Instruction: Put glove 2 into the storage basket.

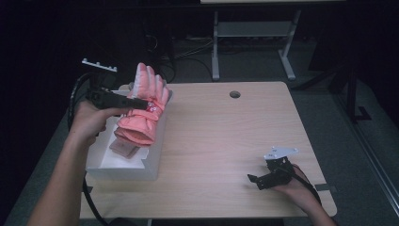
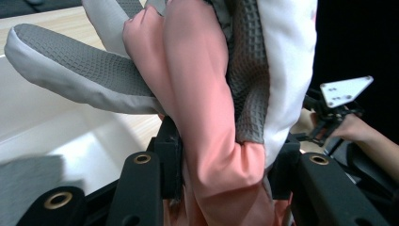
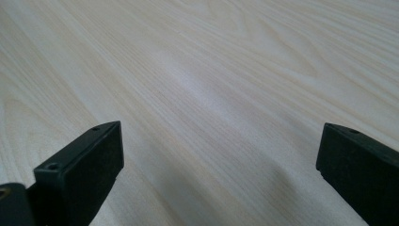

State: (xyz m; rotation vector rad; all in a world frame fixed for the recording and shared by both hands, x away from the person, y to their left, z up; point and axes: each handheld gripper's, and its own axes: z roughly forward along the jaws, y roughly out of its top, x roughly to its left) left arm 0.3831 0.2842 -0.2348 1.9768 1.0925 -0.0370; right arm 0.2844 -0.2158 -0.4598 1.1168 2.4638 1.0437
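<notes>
So your left gripper point(image 1: 134, 101) is clamped on the pink ski glove point(image 1: 146, 106), jaws squeezing it around the middle, and you're holding it up above the white box point(image 1: 123, 165) at the left side of the table point(image 1: 226, 141). In the left gripper view the pink fabric bunches up between the jaws, grey grippy palm facing the camera. Your right gripper point(image 1: 254, 180) sits low over the bare wood near the front right corner, jaws spread wide, nothing between them.
</notes>
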